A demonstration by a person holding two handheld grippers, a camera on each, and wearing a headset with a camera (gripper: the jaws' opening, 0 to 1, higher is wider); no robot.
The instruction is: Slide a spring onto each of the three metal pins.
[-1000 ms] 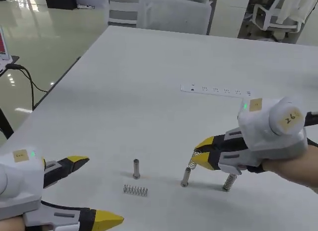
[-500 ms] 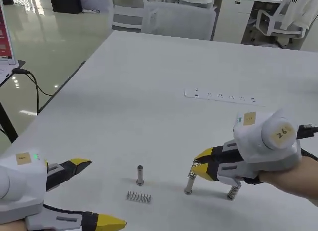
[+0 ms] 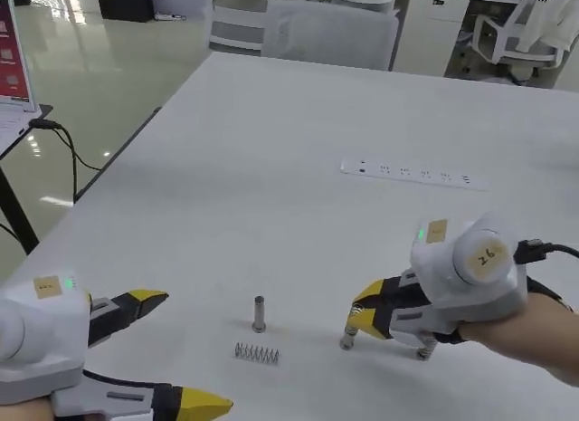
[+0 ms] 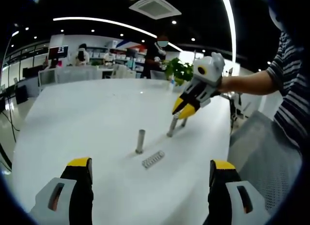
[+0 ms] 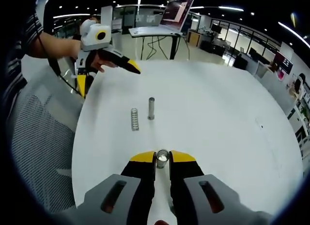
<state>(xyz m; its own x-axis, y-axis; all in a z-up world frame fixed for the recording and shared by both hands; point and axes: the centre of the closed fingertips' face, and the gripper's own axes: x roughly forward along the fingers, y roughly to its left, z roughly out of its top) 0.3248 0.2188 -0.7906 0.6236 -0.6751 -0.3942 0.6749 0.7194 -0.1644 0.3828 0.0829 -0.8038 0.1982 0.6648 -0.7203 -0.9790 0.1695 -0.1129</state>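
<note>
The right gripper [image 5: 162, 156] has its jaws drawn narrow on the held spring [image 5: 162, 158], and this coil sits over the top of the middle pin [image 3: 347, 338], which stands upright on the white tabletop [image 3: 271, 186]. In the head view the yellow tips are low over this pin (how far down the coil has gone, I cannot tell). So the step in hand is, I judge, the threading of this spring. The next move calls for a straight push down along the pin, then a gentle opening of the jaws and a lift that does not tip the pin, which seems to stand free. A further pin [image 3: 422, 352] stands just under the body of this gripper, mostly hidden. Further to the left the bare pin [image 3: 260, 314] stands upright, and the loose spring [image 3: 257, 353] lies flat just beside it, not touching. The left gripper [image 3: 181, 351] hovers near them with jaws wide and holds nothing. After this pin, that last spring has to be picked up and turned upright for the bare pin.
</note>
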